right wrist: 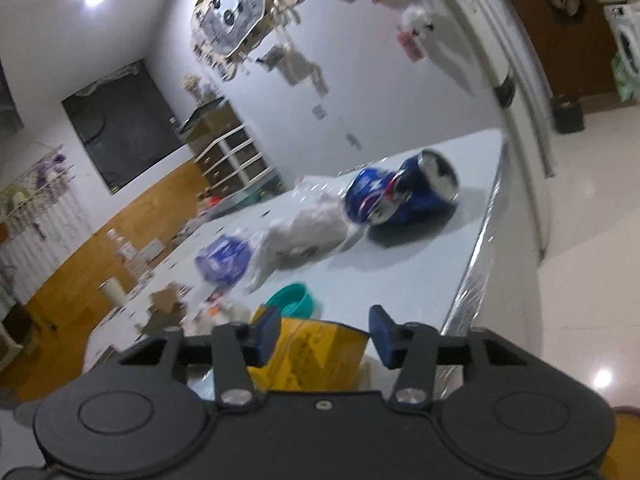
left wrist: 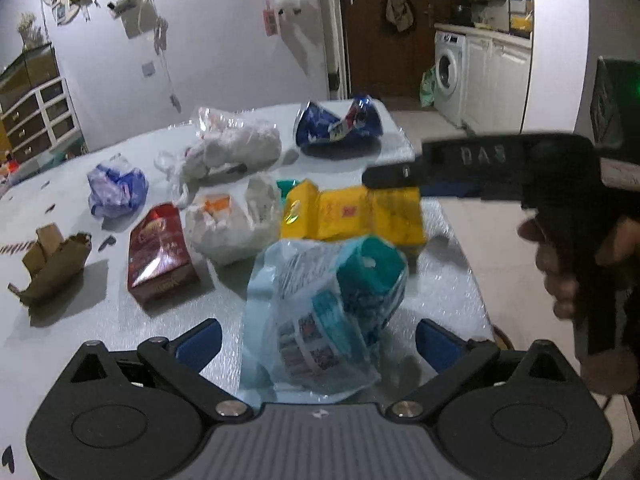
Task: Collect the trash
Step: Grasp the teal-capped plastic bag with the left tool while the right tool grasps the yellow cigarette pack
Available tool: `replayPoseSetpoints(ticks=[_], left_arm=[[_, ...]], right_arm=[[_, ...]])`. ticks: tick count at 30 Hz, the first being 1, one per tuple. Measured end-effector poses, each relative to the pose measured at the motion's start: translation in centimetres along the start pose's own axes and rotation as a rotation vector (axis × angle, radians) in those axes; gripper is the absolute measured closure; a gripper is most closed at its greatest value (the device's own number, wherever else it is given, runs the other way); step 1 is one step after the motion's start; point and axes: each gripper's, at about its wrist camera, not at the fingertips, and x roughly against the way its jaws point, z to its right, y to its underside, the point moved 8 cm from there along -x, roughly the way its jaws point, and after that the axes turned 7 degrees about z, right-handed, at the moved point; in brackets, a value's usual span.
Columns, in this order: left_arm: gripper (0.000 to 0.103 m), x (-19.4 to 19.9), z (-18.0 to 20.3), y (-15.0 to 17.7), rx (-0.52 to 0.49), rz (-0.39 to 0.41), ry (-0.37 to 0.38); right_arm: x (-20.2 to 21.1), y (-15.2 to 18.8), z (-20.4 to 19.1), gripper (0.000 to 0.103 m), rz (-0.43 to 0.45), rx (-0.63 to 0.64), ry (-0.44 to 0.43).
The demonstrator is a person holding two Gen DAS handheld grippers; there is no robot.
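The right gripper (right wrist: 322, 334) has its blue pads part-way spread with the yellow carton (right wrist: 316, 354) standing between them; the left pad looks to be at the carton's edge, the right pad a little clear of it, so the carton is bracketed and not yet visibly pinched (no earlier picture is there to judge closing by). The carton lies directly ahead of and below this gripper, near the table's right edge (right wrist: 476, 256), and in the left wrist view its long axis runs across the picture, left to right, with the right gripper (left wrist: 384, 174) reaching in from the right above its far end. That puts the right hand (left wrist: 568, 256) plainly nearer to the carton than the left. The left gripper (left wrist: 318, 344) is spread wide, its pads either side of the pale blue plastic bag (left wrist: 320, 312) without touching it. Only the left wrist view shows the rest of the litter: the red packet (left wrist: 160, 248), the torn brown cardboard (left wrist: 52, 264), the white bag (left wrist: 236, 224). The right wrist view alone shows the teal ring (right wrist: 292, 300) just beyond the carton, and the open end of the crushed blue can (right wrist: 400, 192) farther off.
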Motion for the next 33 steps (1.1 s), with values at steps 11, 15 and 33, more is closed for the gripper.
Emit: replayPoseSetpoints(ticks=[11,15,33], left_arm=[[0.04,-0.4,0.6,-0.4,-0.038,0.048,-0.003],[0.042,0.1,-0.4,-0.1,-0.001,0.065,-0.016],[0.046,2.8,-4.9,1.5,0.128,0.103,-0.121]], right_arm=[[3.0,2.5,-1.7,0.057,-0.1,0.063,-0.053],[3.8,3.4,-2.8,0.057,-0.123,0.124,-0.082],[3.1,5.0,-6.2,0.019,-0.076,0.51,0.025]])
